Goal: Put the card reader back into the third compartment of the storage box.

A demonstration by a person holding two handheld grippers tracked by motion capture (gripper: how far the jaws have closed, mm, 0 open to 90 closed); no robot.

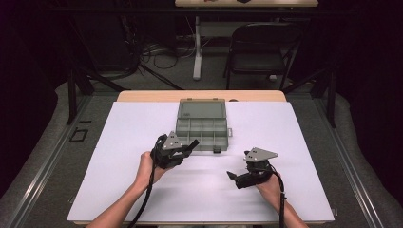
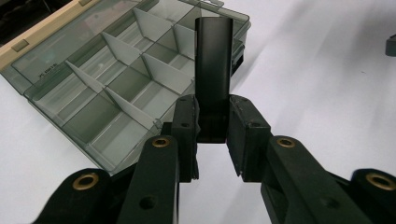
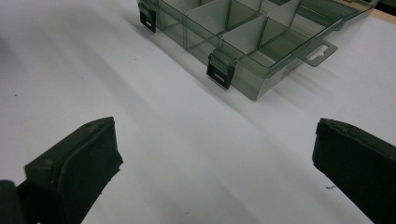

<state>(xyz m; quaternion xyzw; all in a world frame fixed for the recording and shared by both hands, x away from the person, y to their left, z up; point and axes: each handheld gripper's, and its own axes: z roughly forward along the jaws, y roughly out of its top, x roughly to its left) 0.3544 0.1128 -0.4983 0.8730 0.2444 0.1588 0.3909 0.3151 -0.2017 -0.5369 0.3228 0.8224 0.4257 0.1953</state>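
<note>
Here's the left gripper point(image 1: 194, 143) right at the near edge of the organiser box point(image 1: 202, 124), and its fingers point(image 2: 184, 135) are pinching a black tube point(image 2: 213, 70), clamped on the tube's lower end, so the rest sticks straight out ahead of them; from the left gripper view the tube reaches out over the box's front compartments, though whether it touches the box I cannot tell. The box sits open near the far middle of the white worktop point(image 1: 123, 180), clear lid laid back flat behind it, grey dividers point(image 2: 122, 108) splitting the tray into small compartments, and those in view look empty. Over on the other side, the right gripper point(image 1: 233, 176) hovers low above the bare white surface, well apart from the box and pointing towards the left hand's side, its fingers point(image 3: 79, 163) spread wide with nothing between them. In the right gripper view the box's front wall shows two black latches point(image 3: 220, 74) hanging open and a hang tab point(image 3: 322, 51) at its end. Beyond the worktop, a black folding chair point(image 1: 261, 47) stands on the floor
</note>
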